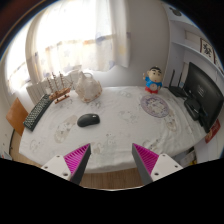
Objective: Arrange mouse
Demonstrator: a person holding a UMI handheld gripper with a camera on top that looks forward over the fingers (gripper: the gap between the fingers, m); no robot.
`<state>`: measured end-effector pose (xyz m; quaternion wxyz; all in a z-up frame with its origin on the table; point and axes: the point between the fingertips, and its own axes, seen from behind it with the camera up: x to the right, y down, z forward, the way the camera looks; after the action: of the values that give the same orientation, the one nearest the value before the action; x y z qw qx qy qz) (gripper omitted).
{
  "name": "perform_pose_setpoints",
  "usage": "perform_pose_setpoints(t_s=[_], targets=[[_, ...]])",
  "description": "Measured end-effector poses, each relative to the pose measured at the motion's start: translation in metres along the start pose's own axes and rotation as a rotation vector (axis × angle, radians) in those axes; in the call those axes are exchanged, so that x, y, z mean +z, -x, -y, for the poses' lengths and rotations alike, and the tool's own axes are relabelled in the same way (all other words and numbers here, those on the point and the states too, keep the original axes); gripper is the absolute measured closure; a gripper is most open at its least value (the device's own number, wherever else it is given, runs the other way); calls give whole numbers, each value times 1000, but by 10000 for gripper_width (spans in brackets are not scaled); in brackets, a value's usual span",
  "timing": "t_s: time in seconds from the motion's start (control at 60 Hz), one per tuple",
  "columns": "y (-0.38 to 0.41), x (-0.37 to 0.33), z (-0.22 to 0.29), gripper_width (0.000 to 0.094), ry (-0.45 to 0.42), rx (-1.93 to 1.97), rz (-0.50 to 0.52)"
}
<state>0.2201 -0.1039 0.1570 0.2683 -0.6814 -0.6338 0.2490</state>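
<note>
A black mouse lies on the white patterned tablecloth, left of the middle. My gripper hovers over the table's near edge, well short of the mouse, with the mouse ahead and a little left of the left finger. The fingers, with their pink pads, stand wide apart with nothing between them.
A black keyboard lies at the table's left. A model ship and a pale bag stand behind the mouse. A small figurine and a round mat are at back right, a monitor at far right.
</note>
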Motion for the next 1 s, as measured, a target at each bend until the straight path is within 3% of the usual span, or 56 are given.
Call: perform_pose_setpoints(t_s=[0.133,0.283,0.633,1.0], targets=[[90,12,-4,74,-19,-29,51],[161,39,-3,83,-152,-30,126],[168,183,0,82,-180,-65,-16],[152,276,56,77,-175,-11,-24]])
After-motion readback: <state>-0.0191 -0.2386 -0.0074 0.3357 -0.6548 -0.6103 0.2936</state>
